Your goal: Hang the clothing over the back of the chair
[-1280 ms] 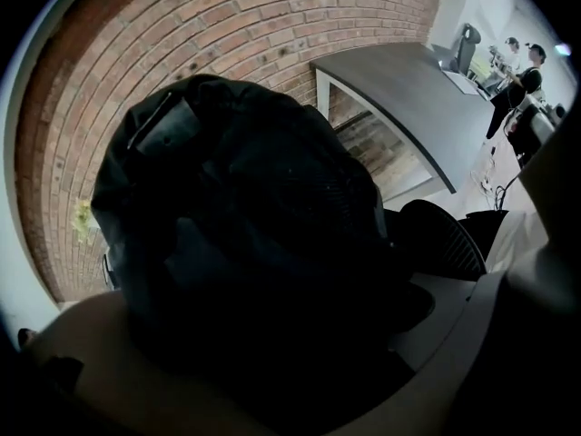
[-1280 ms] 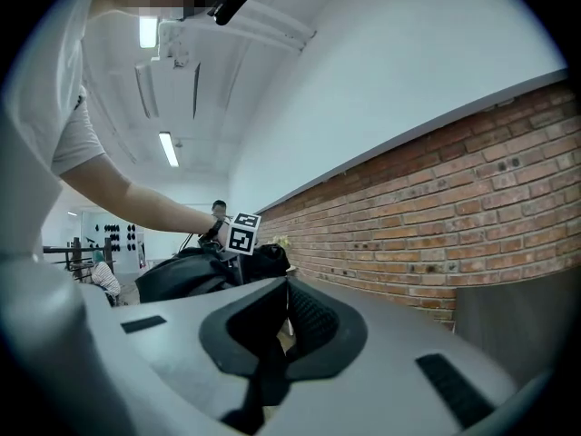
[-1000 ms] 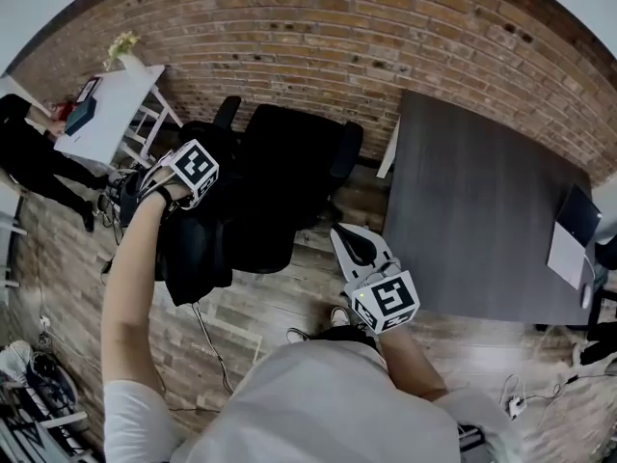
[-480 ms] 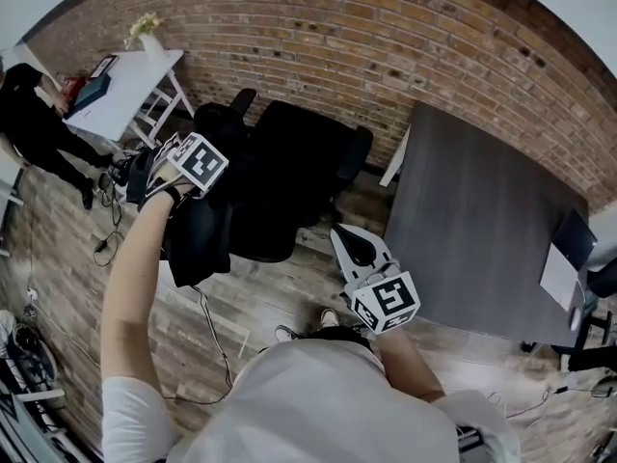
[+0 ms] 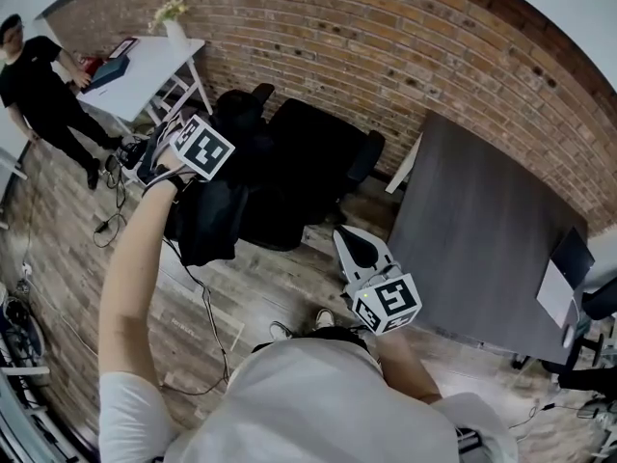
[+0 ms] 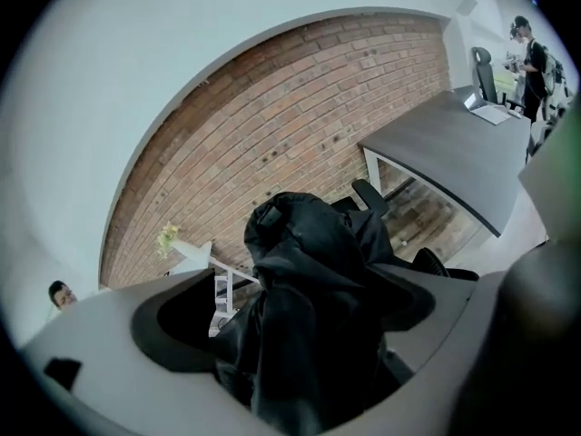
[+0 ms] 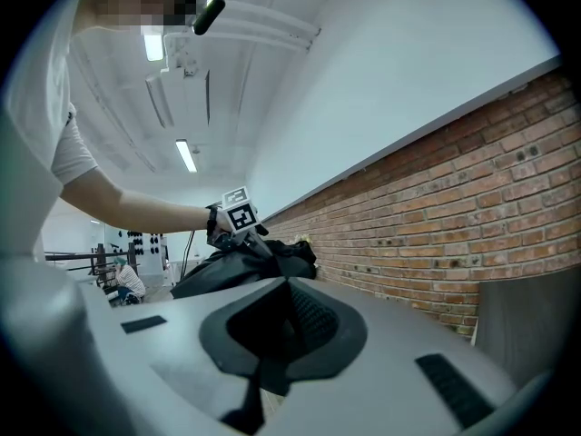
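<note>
Head view, steeply down: finds the left gripper held high at the left on an outstretched arm, marker cube uppermost. Grips a black garment, bunched, with its lower part dangling free above the wood floor. Holds it at the left side of the black office chair, overlapping that side in the picture; cannot tell whether cloth and chair touch. Not yet draped over the chair back.

Places the chair close to the brick wall, with a dark bench to its right and a white bench at far left. Notes a person in black standing beside the white bench.

Left gripper view: confirms the fingers clenched on the garment, folds bulging up between them and filling the gap. Catches a chair armrest past the cloth, then the dark bench and the wall beyond.

Finds the right gripper low and near the body, to the right of the chair's seat and well apart from the garment. Right gripper view: shows its fingers pressed together with nothing between them. Looks past them to the left gripper and the hanging cloth, wall on the right.
</note>
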`<state>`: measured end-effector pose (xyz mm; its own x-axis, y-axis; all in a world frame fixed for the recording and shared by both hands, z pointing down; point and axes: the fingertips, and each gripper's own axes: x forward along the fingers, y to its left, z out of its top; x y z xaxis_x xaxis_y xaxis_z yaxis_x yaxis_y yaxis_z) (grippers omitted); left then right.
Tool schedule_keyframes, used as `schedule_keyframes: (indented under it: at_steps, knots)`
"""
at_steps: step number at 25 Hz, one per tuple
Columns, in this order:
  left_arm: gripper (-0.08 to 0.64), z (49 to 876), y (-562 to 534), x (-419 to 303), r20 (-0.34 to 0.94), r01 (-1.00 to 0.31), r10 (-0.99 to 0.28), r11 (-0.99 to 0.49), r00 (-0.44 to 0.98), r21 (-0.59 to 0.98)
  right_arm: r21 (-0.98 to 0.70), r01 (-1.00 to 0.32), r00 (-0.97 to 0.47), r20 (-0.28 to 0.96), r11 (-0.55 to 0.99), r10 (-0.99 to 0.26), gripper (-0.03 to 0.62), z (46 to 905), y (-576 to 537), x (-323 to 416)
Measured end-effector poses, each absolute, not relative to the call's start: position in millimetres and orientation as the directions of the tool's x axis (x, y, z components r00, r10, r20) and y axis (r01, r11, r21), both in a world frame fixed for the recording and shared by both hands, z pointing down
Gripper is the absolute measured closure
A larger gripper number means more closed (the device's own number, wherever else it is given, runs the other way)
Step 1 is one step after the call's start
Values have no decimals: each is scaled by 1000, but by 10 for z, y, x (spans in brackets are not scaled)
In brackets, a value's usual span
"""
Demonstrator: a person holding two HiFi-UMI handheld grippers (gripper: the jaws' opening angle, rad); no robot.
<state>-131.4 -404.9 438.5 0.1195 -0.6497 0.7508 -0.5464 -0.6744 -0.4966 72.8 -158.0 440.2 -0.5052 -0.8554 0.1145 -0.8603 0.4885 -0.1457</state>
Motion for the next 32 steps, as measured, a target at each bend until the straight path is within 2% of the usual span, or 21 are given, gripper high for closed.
schedule_keyframes:
  at_steps: [7,18,26,28,31,32]
  knots:
    - [58,3970,-3922,-1519,652,-602,-745,-587,140,-541,-140,-835,-548,110,532,-829,574,4357,-1513,563]
    - [60,3881,-3749,-1804,568,-738,-808,-478,156,-476,-166,-788,-614,138,593,-777,574,4489,-1438,338]
    - [87,3699,-3400,-1993,438,-805,-881,-387,178,-451,-189,-742,-670,176,643,-721,574,4636,-1453,170]
    - [149,3671,-3304,-2139,416,-811,-897,-350,146,-469,-184,-719,-695,167,670,-700,574,4593,-1477,35]
    - [334,3663,-3145,-2464,384,-833,-921,-259,62,-488,-173,-682,-732,163,711,-662,574,4550,-1496,-170]
    - [369,3675,-3096,-2564,377,-837,-925,-237,41,-492,-168,-671,-742,165,723,-650,574,4542,-1497,-234]
